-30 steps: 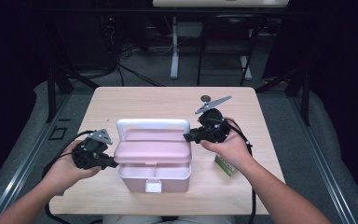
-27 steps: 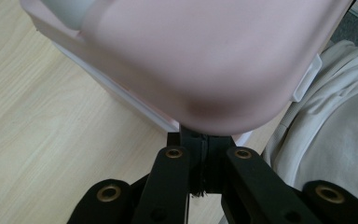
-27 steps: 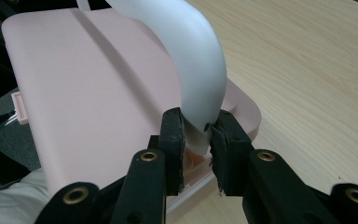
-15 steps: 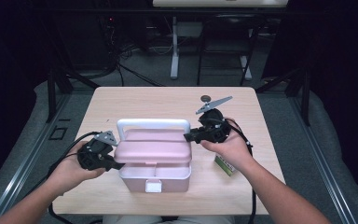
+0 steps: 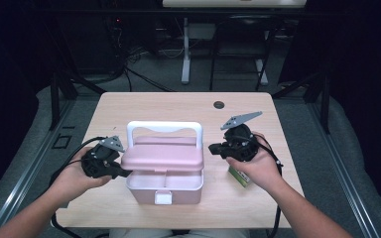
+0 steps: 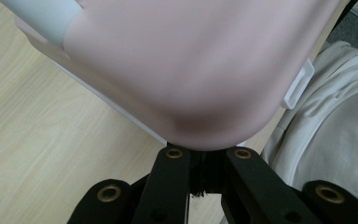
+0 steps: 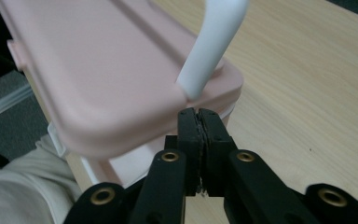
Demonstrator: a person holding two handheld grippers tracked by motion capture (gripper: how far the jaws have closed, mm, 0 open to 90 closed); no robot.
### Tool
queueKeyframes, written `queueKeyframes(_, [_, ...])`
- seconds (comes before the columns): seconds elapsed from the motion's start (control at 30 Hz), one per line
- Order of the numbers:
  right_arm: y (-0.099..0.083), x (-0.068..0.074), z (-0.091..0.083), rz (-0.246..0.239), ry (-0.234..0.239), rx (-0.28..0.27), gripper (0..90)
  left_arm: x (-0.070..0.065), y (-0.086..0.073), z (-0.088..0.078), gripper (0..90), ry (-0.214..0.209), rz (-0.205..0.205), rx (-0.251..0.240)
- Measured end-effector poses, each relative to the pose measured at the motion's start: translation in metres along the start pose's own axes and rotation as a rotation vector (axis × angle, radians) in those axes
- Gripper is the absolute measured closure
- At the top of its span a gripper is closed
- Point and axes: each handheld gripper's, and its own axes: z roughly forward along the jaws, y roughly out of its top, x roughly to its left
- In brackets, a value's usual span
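The left hand-held gripper [image 5: 121, 172] is sitting at the left end of the pink lid [image 5: 161, 157], its jaws clamped tight on that lid's edge; in the left gripper view the lid's rounded corner is pressing right down between the two black jaws, though the contact itself is hidden under the lid, so the grip is probably on the rim. The lid is hanging slightly raised over the storage box [image 5: 164, 187], which is showing a strip of its pale divided inside and a white latch [image 5: 163, 199] at the front. A white handle [image 5: 164, 130] is standing upright over the lid.

The right hand-held gripper [image 5: 213, 147] is hovering just beside the right end of the lid, apart from it. Its jaws have just been closing, and in the right gripper view they are now pressed flat together with nothing between them, the tips lying close to the foot of the white handle [image 7: 210, 51] and the lid's corner [image 7: 98, 88].

The box is standing near the front middle of the wooden surface [image 5: 149, 106]. A small green thing [image 5: 239, 176] is lying on the surface under the right hand [image 5: 258, 166], too hidden to name. A dark round hole [image 5: 219, 105] is showing near the surface's far edge. The left hand [image 5: 77, 176] is resting low at the surface's left side.
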Motion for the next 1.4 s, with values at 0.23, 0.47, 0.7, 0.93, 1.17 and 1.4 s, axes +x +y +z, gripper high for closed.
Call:
queueKeyframes(0.23, [-0.017, 0.017, 0.010, -0.051, 0.021, 0.068, 90.0, 0.005, 0.011, -0.010, 90.0, 0.018, -0.005, -0.003])
queueKeyframes(0.47, [-0.022, 0.031, 0.021, -0.083, 0.051, 0.096, 90.0, 0.014, 0.026, -0.023, 90.0, 0.041, -0.019, -0.033])
queueKeyframes(0.7, [-0.025, 0.035, 0.030, -0.091, 0.072, 0.111, 90.0, 0.025, 0.042, -0.031, 90.0, 0.058, -0.034, -0.046])
queueKeyframes(0.93, [-0.026, 0.041, 0.045, -0.102, 0.103, 0.124, 90.0, 0.034, 0.053, -0.034, 90.0, 0.079, -0.049, -0.054])
queueKeyframes(1.17, [-0.030, 0.047, 0.060, -0.130, 0.113, 0.160, 90.0, 0.040, 0.059, -0.036, 90.0, 0.089, -0.057, -0.064])
queueKeyframes(1.4, [-0.033, 0.048, 0.070, -0.153, 0.116, 0.196, 90.0, 0.043, 0.063, -0.037, 90.0, 0.092, -0.068, -0.067])
